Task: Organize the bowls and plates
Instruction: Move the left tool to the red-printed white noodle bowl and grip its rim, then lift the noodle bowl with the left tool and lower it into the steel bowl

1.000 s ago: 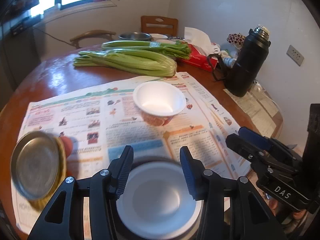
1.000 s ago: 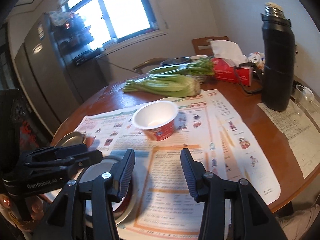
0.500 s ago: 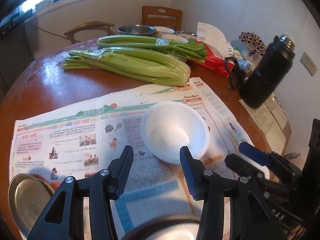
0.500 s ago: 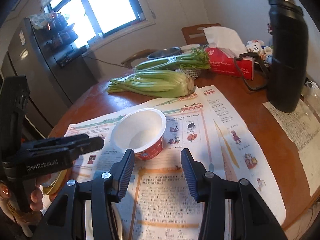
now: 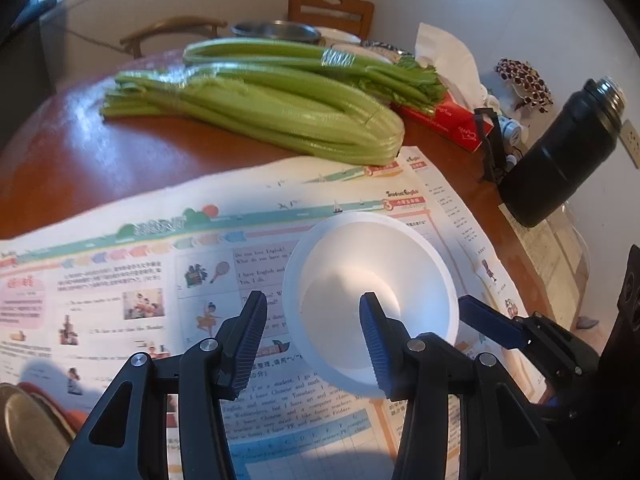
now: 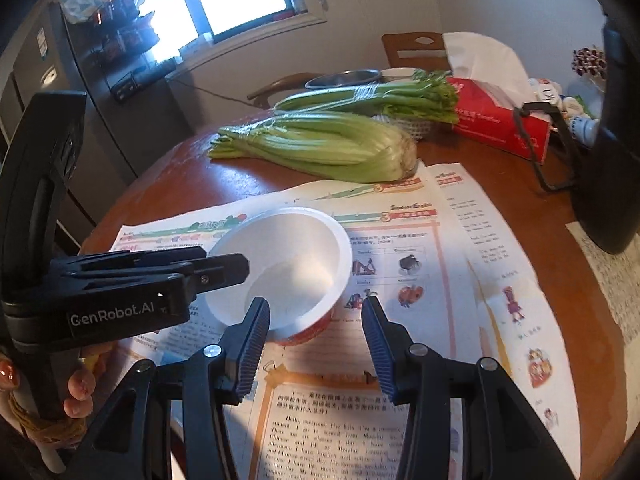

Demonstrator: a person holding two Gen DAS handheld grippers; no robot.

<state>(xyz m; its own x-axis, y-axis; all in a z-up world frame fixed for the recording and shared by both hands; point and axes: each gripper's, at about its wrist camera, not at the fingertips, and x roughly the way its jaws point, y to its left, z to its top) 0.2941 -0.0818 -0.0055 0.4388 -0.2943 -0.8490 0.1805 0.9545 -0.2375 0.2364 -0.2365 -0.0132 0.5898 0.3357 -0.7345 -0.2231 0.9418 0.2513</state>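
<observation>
Both hands have pushed forward across the counter (image 5: 80, 148) since a second ago, leaving the white bowl and metal lid that sat under them behind; the foam bowl (image 5: 372, 280), then farther off on the newspaper (image 5: 132, 280), now sits right at the tips. It stands upright on the paper, well short of the celery (image 5: 280, 112).

The left gripper (image 5: 312, 332) has its jaws partly open and empty, the near rim of the bowl falling between them, one pad over the bowl's hollow. The right gripper (image 6: 316, 336) is likewise parted a little and holds nothing, its left pad just at the bowl's near wall, the rest of the gap over bare paper.

To take the bowl well, I'd judge one gripper should do it — straddle the rim, one pad inside and one outside, and close gently, since thin foam would dent or skid on the paper.
</observation>
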